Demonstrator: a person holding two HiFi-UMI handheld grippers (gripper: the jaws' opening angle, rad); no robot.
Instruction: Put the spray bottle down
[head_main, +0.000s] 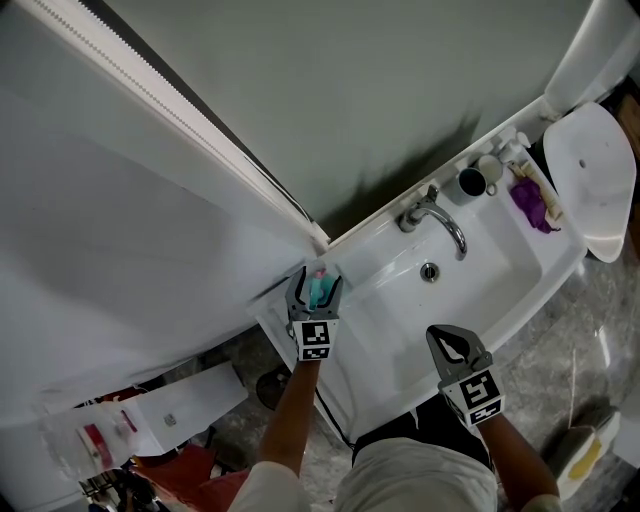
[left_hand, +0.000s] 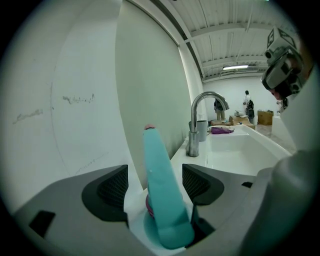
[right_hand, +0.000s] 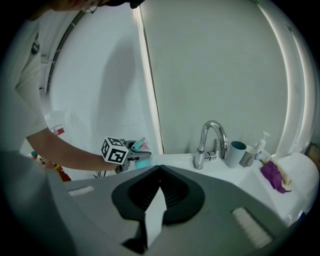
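A teal spray bottle (head_main: 318, 291) with a pink tip stands on the left corner of the white sink ledge (head_main: 372, 262), close to the wall. My left gripper (head_main: 317, 281) is open around it. In the left gripper view the spray bottle (left_hand: 162, 195) rises between the two dark pads (left_hand: 112, 187) with a gap on each side. My right gripper (head_main: 441, 336) hangs over the sink's front edge with its jaws shut and nothing held. The right gripper view shows the left gripper (right_hand: 133, 153) and the bottle (right_hand: 141, 159) at the far left.
A chrome faucet (head_main: 438, 215) stands behind the basin (head_main: 470, 290). A cup (head_main: 472, 181), a soap dispenser (head_main: 512, 150) and a purple cloth (head_main: 530, 200) sit at the right end. A white toilet (head_main: 595, 170) is beyond. White packages (head_main: 150, 415) lie on the floor at left.
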